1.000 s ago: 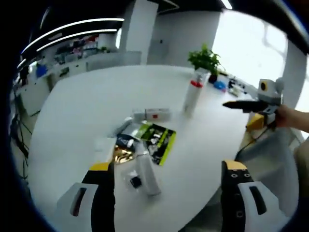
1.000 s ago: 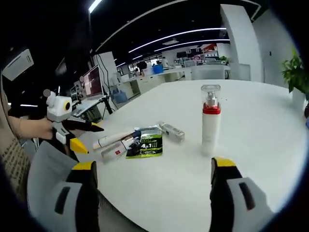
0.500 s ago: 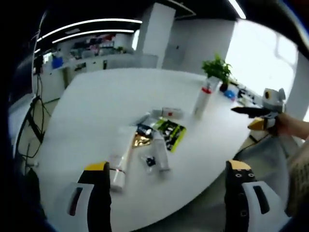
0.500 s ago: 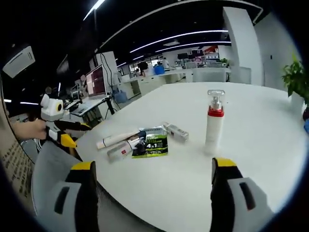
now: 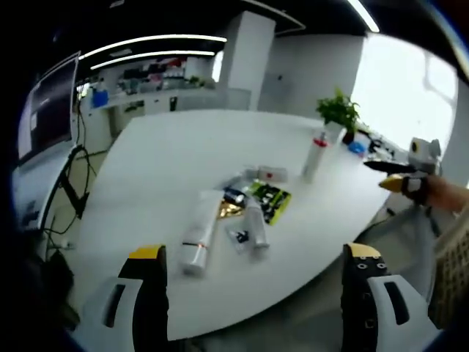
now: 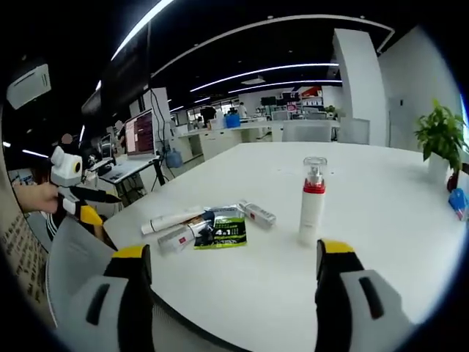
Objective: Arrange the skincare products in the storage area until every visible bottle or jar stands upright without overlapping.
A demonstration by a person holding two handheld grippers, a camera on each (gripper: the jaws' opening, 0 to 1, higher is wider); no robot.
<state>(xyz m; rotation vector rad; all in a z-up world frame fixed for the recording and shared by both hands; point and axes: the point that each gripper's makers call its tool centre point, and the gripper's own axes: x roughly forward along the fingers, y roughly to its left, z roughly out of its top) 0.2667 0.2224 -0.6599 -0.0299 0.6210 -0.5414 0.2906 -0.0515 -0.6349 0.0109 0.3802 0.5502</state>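
Left gripper view: the left gripper [image 5: 253, 275], jaws spread and empty, hangs off the table [image 5: 139, 169] edge, well short of the flat-lying tubes [image 5: 199, 236] beside the green sachet [image 5: 270, 201]; a blind reach could scatter the overlapping pile.

Right gripper view: the right gripper [image 6: 233, 268], likewise released, faces the upright pump bottle [image 6: 311, 200] just right of the sachet; a careless sweep could topple it.

Two views from opposite ends of one table

From the left claw [image 5: 253, 293] we look across the table [image 5: 154, 161] from well back; from the right claw [image 6: 231, 293] we face it from the other side. Both share the pump bottle [image 6: 311, 200] and the lying products [image 5: 238, 213].
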